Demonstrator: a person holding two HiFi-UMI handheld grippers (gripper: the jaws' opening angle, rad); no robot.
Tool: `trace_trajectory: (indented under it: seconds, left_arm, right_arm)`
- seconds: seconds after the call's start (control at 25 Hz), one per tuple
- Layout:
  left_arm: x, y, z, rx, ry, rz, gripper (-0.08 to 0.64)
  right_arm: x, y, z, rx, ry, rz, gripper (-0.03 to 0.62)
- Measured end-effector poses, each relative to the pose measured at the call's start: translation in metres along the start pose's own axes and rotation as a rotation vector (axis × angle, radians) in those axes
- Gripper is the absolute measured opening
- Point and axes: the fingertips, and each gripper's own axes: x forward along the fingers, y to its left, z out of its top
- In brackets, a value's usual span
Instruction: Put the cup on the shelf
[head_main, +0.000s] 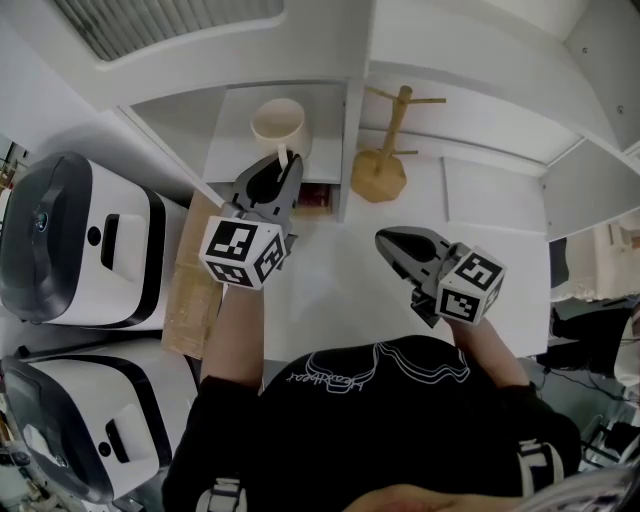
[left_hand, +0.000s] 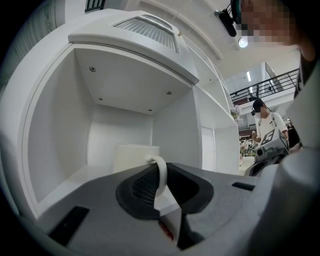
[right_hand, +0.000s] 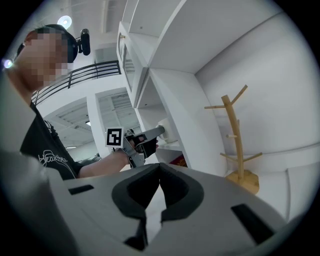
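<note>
A cream cup (head_main: 278, 122) stands upright on the floor of an open white shelf compartment (head_main: 225, 140). My left gripper (head_main: 285, 160) reaches into that compartment and is shut on the cup's handle (left_hand: 161, 172), which stands on edge between the dark jaws. In the left gripper view the cup (left_hand: 134, 157) sits just past the jaws on the shelf floor (left_hand: 65, 185). My right gripper (head_main: 385, 240) hovers over the white table, shut with nothing in it (right_hand: 160, 170). The right gripper view also shows the left gripper (right_hand: 150, 134) at the cup (right_hand: 165, 131).
A wooden mug tree (head_main: 385, 150) stands on the table right of the shelf unit. Two white appliances (head_main: 80, 240) (head_main: 90, 420) sit at the left beside a wooden board (head_main: 195, 290). A red item (head_main: 315, 195) lies in the slot under the cup's compartment.
</note>
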Motion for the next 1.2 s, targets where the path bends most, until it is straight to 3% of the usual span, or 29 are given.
trace_trajectory:
  seconds: [0.36,0.64,0.88,1.2]
  left_arm:
    - [-0.005,0.007,-0.002,0.025,0.037,0.072,0.055]
    - [-0.028,-0.001,0.007,0.01,0.029,0.098,0.147]
    - [-0.068,-0.034,-0.006,-0.162,0.051,0.044,0.147]
    - [-0.132,-0.107,-0.012,-0.196,0.08,-0.056,0.146]
  right_arm:
    - [-0.004,0.009,0.003,-0.012,-0.007,0.005,0.005]
    - [-0.014,0.027,0.012,-0.042,-0.031,0.015,0.006]
    - [-0.023,0.05,0.02,-0.082,-0.061,0.03,0.006]
    - [-0.037,0.101,0.02,-0.124,-0.087,0.07,0.006]
